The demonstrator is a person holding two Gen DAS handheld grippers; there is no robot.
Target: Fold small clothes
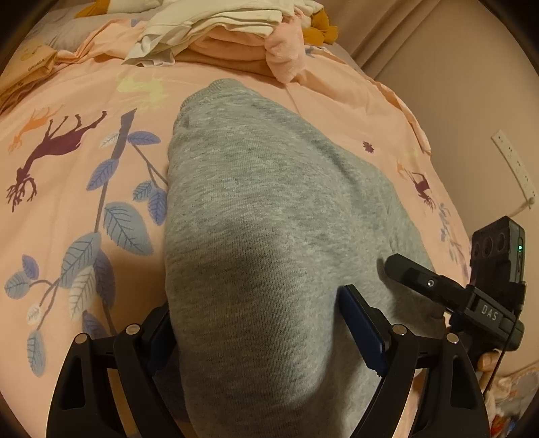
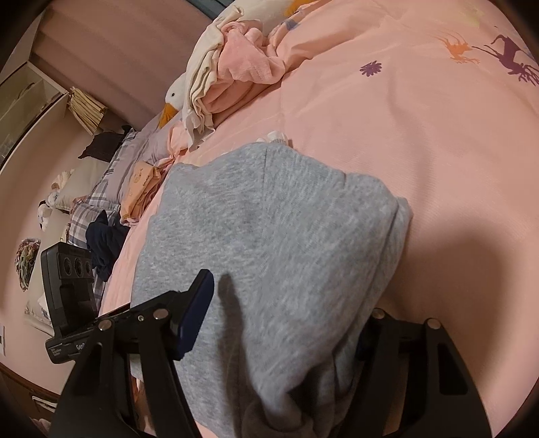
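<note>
- Grey knit garment [image 1: 269, 209] lies on the pink printed duvet [image 1: 67, 236], its long axis running from the near edge away toward the far pile of clothes [image 1: 219, 30].
- Left gripper [image 1: 266, 337]: fingers apart, the near end of the cloth mounded between them.
- Right gripper [image 2: 279, 323]: fingers also spread, straddling that same near end.
- Both equally close; the fold looks set to go far-ward.

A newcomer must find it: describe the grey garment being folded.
Start at the pink duvet printed with deer and blue leaves. In its middle lies the grey garment, spread between both tools. It alone is heathered grey knit; the pile of clothes beyond is cream and pink.
</note>
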